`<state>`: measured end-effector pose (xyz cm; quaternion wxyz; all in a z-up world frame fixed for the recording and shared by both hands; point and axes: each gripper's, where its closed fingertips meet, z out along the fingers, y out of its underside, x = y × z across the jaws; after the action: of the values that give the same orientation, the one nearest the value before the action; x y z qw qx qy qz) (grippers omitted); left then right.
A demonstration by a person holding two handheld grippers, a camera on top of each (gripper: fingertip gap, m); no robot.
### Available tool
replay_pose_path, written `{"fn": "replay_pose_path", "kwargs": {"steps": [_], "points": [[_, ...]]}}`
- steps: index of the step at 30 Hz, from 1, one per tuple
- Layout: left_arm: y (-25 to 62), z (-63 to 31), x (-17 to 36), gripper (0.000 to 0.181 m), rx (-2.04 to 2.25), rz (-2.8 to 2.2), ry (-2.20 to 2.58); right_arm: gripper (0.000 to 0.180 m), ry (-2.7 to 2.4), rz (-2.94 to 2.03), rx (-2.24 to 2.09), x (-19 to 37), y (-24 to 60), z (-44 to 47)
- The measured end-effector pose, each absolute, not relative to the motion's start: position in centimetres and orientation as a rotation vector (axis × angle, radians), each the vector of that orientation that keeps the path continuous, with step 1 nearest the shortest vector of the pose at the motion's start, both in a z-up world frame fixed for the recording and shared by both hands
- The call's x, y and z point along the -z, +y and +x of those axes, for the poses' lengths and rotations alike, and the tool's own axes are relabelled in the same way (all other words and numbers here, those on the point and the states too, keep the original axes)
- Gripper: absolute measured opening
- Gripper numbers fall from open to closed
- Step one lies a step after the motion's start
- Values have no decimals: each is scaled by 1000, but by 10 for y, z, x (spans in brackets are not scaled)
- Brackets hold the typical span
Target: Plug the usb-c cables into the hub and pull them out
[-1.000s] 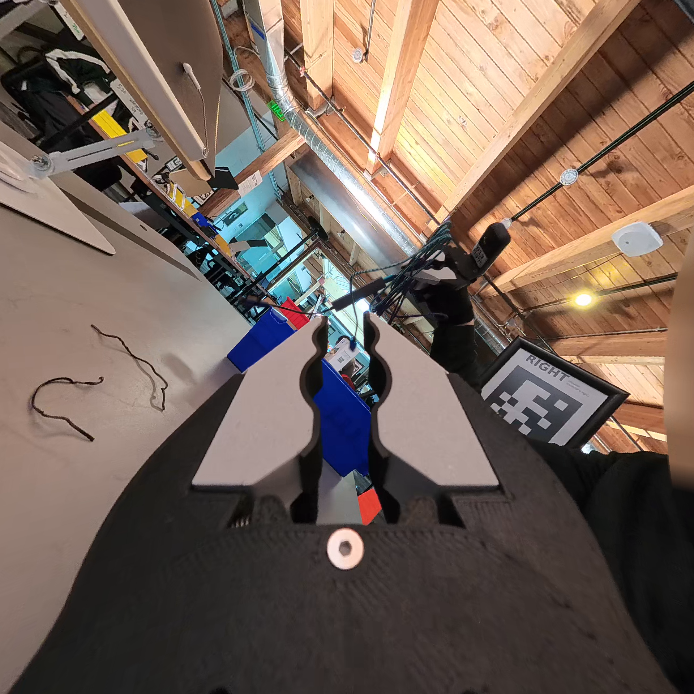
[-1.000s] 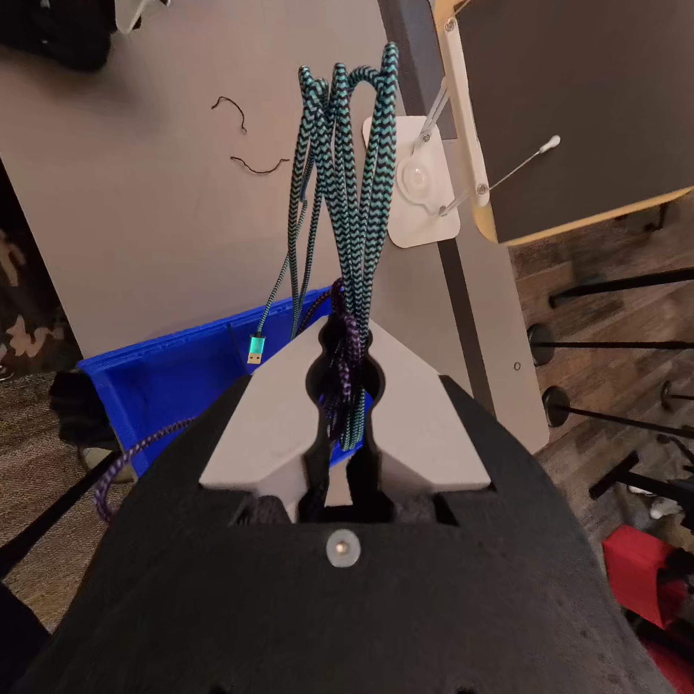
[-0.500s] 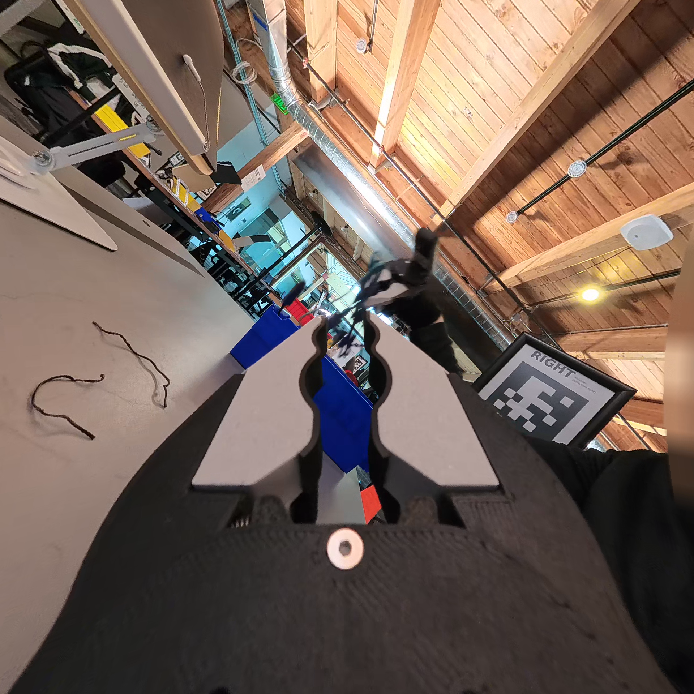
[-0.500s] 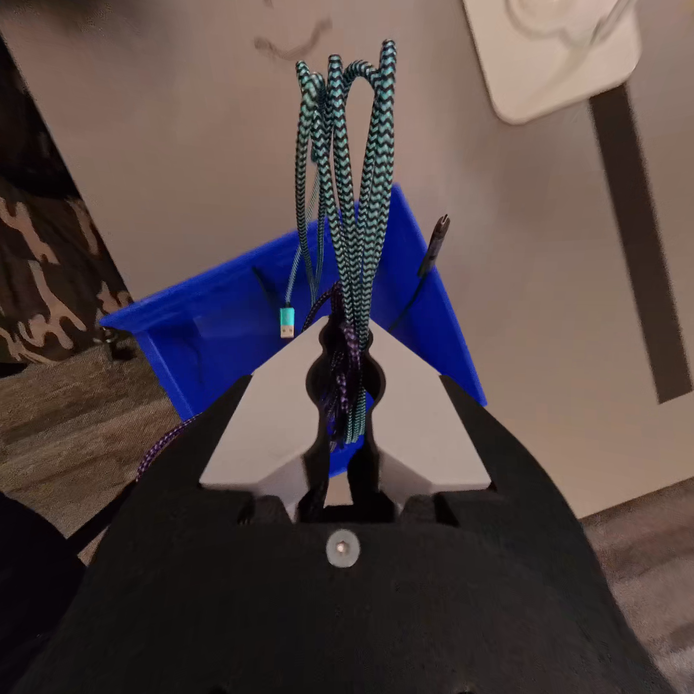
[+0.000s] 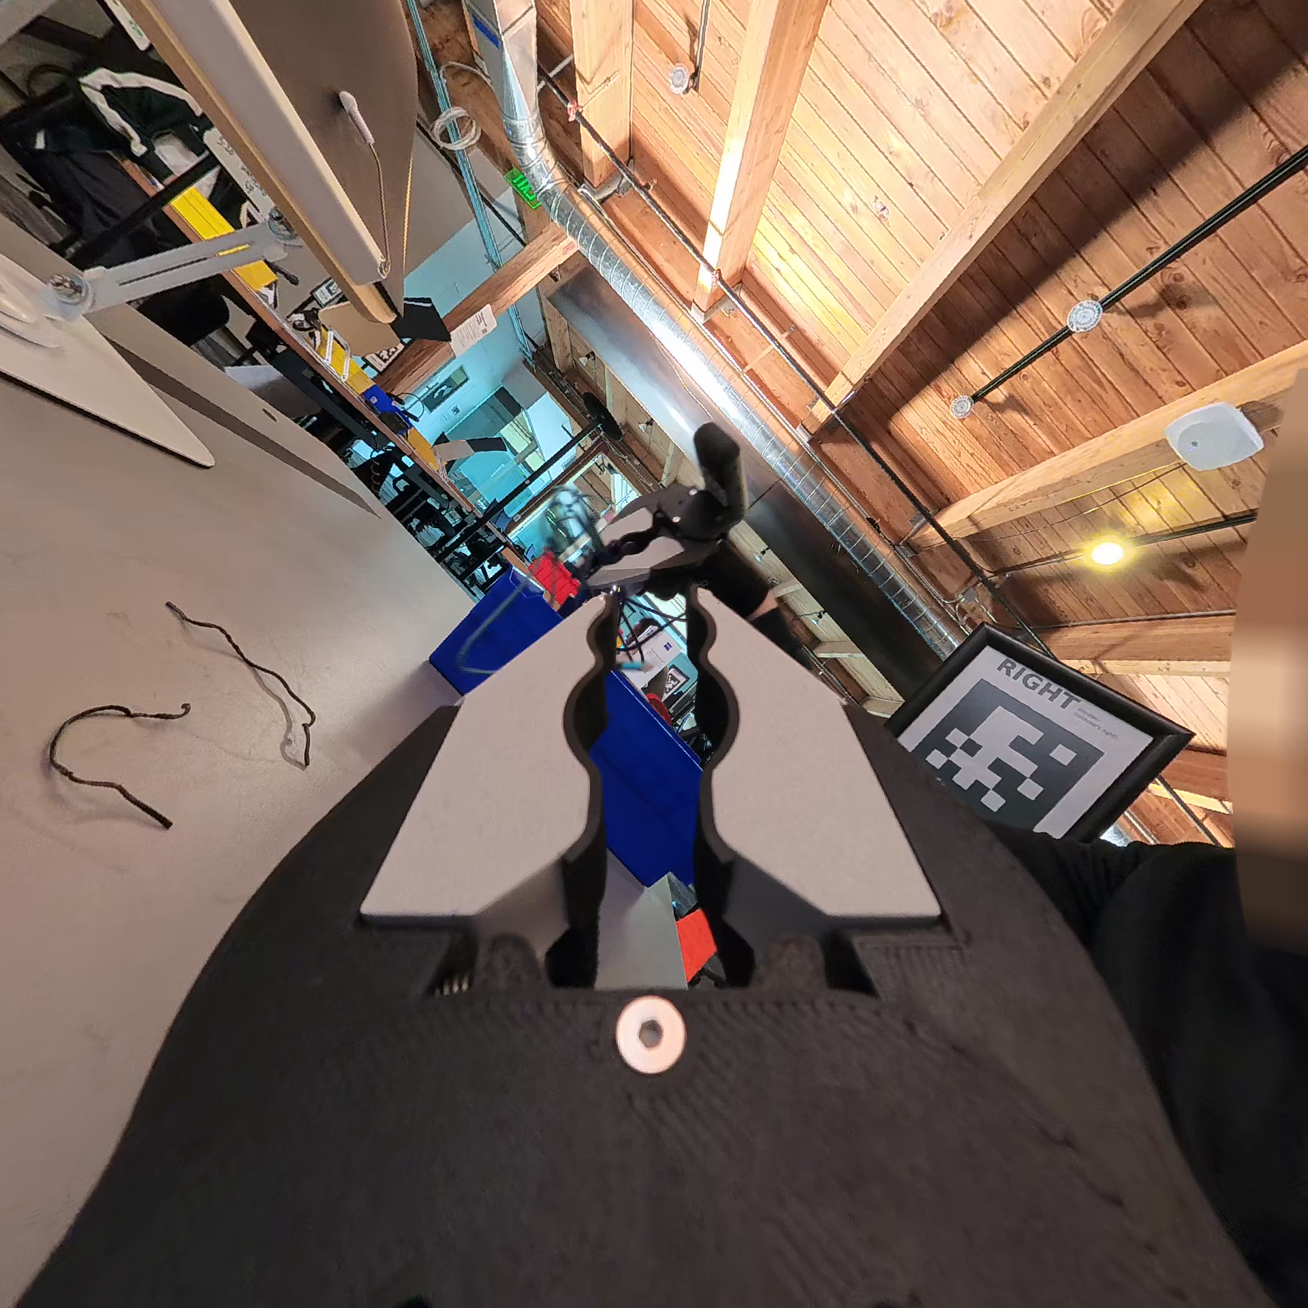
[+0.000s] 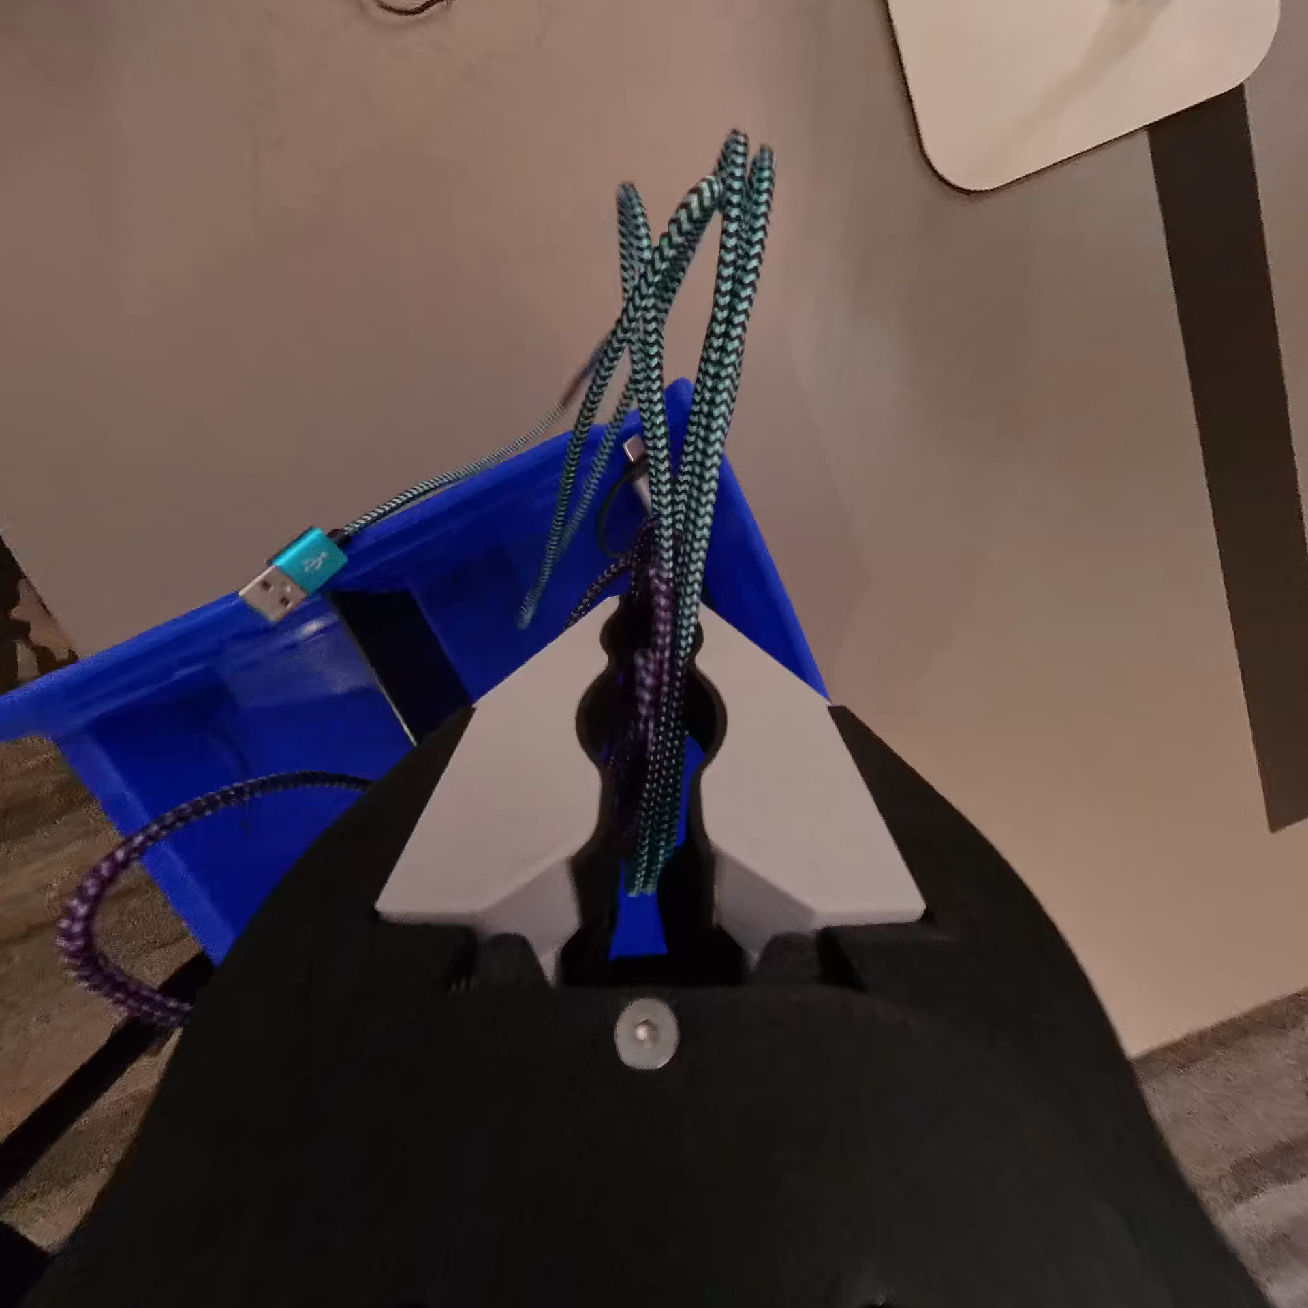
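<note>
My right gripper (image 6: 655, 617) is shut on a bundle of teal-and-black braided cables (image 6: 715, 340) and a purple braided cable (image 6: 106, 913). The looped ends stick out beyond the fingertips. A teal USB plug (image 6: 301, 575) hangs over the rim of a blue bin (image 6: 212, 708) just below. A small silver connector (image 6: 632, 450) dangles behind the bundle. My left gripper (image 5: 647, 601) is open and empty, tilted up above the grey table (image 5: 177, 885). The right gripper (image 5: 637, 548) shows far off in the left wrist view, above the blue bin (image 5: 495, 637). No hub is in view.
Two dark bits of wire (image 5: 241, 679) lie on the table at the left. A white base plate (image 6: 1062, 78) sits on the table beyond the bin. A framed black-and-white marker card (image 5: 1019, 757) stands at the right. Carpet (image 6: 1203, 1104) lies below the table edge. Left tips to right tips: about 35 centimetres.
My right gripper has carried the cable bundle down and closer over the blue bin; the teal plug has swung out to the left. My left gripper has barely moved.
</note>
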<state>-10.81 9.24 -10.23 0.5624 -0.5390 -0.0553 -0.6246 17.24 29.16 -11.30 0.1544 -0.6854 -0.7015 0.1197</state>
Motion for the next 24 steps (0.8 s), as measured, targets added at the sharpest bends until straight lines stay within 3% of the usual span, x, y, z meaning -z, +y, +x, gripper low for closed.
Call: {"fn": "replay_pose_path", "kwargs": {"steps": [14, 24], "points": [[92, -109, 102, 17, 1479, -1263, -132, 10, -1598, -2007, -700, 156, 291, 144], [92, -107, 103, 17, 1483, -1273, -126, 8, -1344, -1928, -682, 125, 299, 160]]}}
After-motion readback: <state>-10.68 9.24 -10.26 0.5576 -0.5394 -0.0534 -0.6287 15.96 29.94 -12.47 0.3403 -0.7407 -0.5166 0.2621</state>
